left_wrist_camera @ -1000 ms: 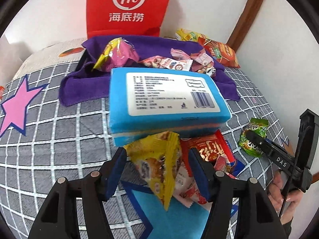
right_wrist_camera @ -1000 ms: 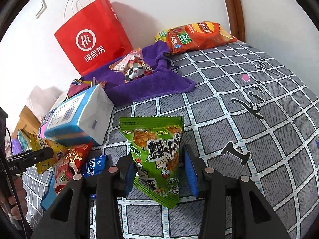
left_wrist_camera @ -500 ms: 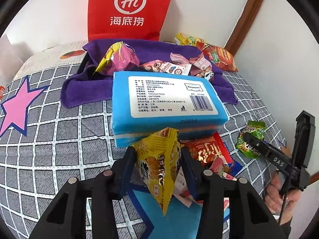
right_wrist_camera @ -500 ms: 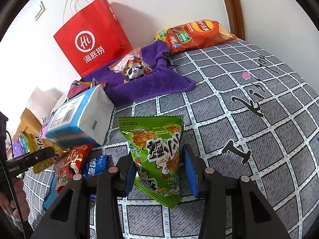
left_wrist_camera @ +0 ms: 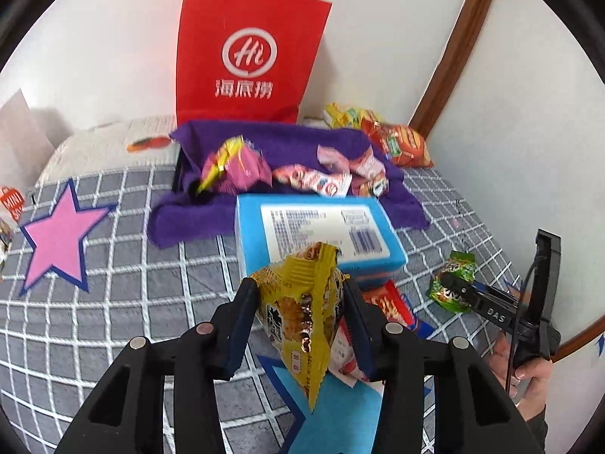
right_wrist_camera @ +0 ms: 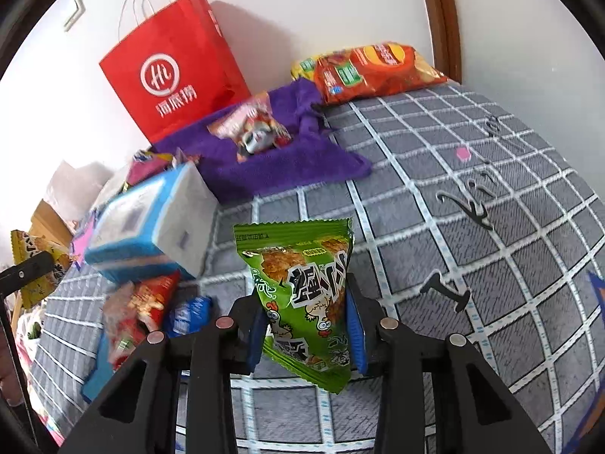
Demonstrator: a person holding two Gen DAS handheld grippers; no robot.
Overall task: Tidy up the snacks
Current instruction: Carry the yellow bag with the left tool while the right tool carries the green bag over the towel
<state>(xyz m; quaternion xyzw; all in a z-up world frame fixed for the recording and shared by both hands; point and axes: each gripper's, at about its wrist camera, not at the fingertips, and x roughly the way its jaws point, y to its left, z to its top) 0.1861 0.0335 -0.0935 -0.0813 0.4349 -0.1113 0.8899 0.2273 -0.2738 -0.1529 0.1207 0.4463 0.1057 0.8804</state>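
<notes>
My left gripper [left_wrist_camera: 298, 291] is shut on a yellow snack packet [left_wrist_camera: 302, 321], which hangs point-down above the grey checked bedspread [left_wrist_camera: 132, 272]. In the right wrist view, my right gripper [right_wrist_camera: 306, 302] is shut on a green snack packet [right_wrist_camera: 302, 276], its blue pads pressing both sides. The left wrist view also shows the right gripper [left_wrist_camera: 453, 287] low at the right edge, held by a hand, with the green packet [left_wrist_camera: 459, 265] in it. The left gripper's finger [right_wrist_camera: 26, 272] and the yellow packet [right_wrist_camera: 34, 261] show at the far left of the right wrist view.
A blue tissue pack [left_wrist_camera: 314, 234] lies mid-bed over a red snack packet [left_wrist_camera: 389, 302]. Behind it a purple towel [left_wrist_camera: 189, 219] carries several snacks. A red paper bag [left_wrist_camera: 245, 56] stands against the wall. An orange chips bag [right_wrist_camera: 374, 68] lies in the far corner.
The left gripper's jaws closed onto the yellow packet and lifted it off the pile. The right gripper's pads squeezed in tighter on the green packet.
</notes>
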